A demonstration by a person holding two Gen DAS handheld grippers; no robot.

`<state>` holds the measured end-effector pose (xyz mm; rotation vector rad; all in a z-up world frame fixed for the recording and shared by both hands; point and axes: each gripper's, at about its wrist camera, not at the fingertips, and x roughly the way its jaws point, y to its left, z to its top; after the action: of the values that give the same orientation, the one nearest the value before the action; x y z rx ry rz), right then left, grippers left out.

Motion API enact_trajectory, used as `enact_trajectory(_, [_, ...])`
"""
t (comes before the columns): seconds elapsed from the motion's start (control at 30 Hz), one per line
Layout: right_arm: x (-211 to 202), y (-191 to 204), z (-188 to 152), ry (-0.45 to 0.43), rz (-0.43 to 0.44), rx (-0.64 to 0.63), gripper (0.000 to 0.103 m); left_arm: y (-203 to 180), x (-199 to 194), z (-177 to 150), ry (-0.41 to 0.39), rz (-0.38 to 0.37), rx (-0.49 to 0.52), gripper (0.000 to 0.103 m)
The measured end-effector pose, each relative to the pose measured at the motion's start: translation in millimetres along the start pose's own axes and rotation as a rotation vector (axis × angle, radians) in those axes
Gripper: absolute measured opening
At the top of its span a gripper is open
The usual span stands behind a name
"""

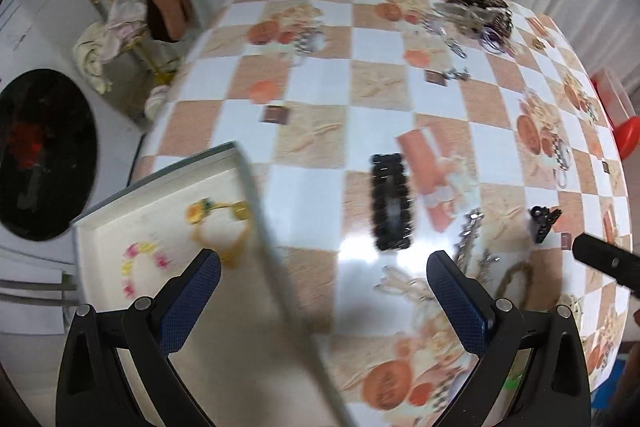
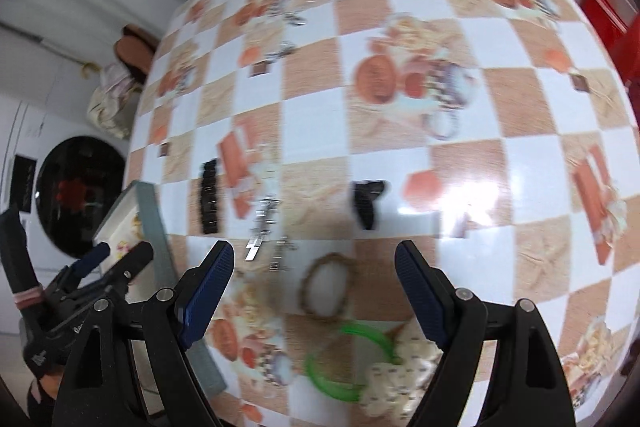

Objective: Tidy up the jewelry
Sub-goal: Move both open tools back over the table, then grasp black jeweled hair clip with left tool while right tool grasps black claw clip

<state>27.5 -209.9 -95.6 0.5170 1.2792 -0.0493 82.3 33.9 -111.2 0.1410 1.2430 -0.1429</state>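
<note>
A white tray [image 1: 224, 163] sits at the table's left edge with a yellow bracelet [image 1: 218, 227] and a pink-and-yellow bead bracelet [image 1: 142, 265] in it. My left gripper [image 1: 324, 279] is open and empty, astride the tray's right rim. My right gripper [image 2: 314, 267] is open and empty above a brown braided bracelet [image 2: 326, 287]. A green bangle [image 2: 340, 359] and a cream bow [image 2: 396, 375] lie just in front of it. A black beaded clip [image 1: 390, 201], silver chains [image 2: 266, 227] and a black claw clip [image 2: 366, 201] lie beyond.
A pile of mixed jewelry [image 1: 476, 11] lies at the table's far side. The left gripper shows in the right wrist view [image 2: 92, 267] by the tray [image 2: 154, 219]. A washing machine door [image 1: 44, 151] and a laundry basket [image 1: 116, 39] stand left of the table.
</note>
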Motion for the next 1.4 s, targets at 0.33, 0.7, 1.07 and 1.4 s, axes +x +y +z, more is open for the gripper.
enact_trajectory(0.33, [10.0, -28.0, 5.0, -0.001, -0.057, 0.052, 0.085, -27.6, 33.1, 22.7, 0.049, -0.050, -0.004, 0.103])
enact_trajectory(0.7, [37.9, -21.9, 13.5, 0.018, -0.098, 0.007, 0.085, -33.7, 63.0, 33.6, 0.070, -0.028, -0.009, 0.102])
enact_trajectory(1.07, [55.8, -12.1, 17.6, 0.014, -0.148, -0.039, 0.085, -33.8, 79.1, 33.7, 0.093, -0.020, 0.010, 0.089])
enact_trajectory(1.4, [64.1, 8.9, 15.2, -0.020, -0.297, -0.153, 0.066, -41.5, 79.0, 33.3, 0.076, -0.030, 0.012, 0.078])
